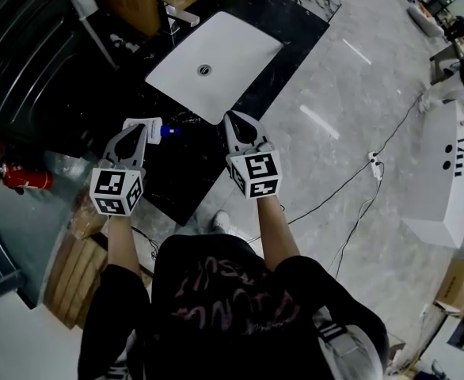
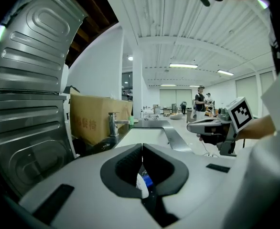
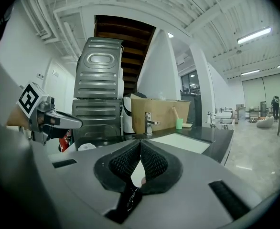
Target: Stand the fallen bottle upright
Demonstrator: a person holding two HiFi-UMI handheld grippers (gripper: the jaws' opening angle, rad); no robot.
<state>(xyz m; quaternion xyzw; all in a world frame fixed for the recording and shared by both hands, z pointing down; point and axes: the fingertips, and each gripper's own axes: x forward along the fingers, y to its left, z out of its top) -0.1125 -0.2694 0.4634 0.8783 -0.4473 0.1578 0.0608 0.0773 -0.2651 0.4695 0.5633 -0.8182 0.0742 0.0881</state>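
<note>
Judged as the reach step, with no grip taken yet. Look for the fallen bottle [image 1: 154, 124] on the black counter [image 1: 176, 182], just before the near left corner of the white sink [image 1: 244, 42]: lying on its side, white in the body, with the blue cap [image 1: 169, 131] turned to the right in the head view. Left gripper [image 1: 142, 128] right at the bottle's white body, from the near side; impossible to say from above whether touching or only just beside. In the left gripper view, jaws pressed together at the tip [image 2: 141, 147], with a piece of the white body and blue cap showing low through the gap behind them, so below and beyond the pads and not clamped. Right gripper [image 1: 231, 117] near the same edge of the sink, apart from the bottle on the cap side; in its own view also closed pad on pad [image 3: 140, 143], with nothing held. For the next move, probably needed: to part the jaws of the left gripper first, because closed jaws cannot take the round body, then to bring the pads on both sides of it and close. As another way, to push up near the cap with one closed tip while blocking the base with the other. Risk, as a guess: rolling away on the smooth counter toward the sink or the front edge.
</note>
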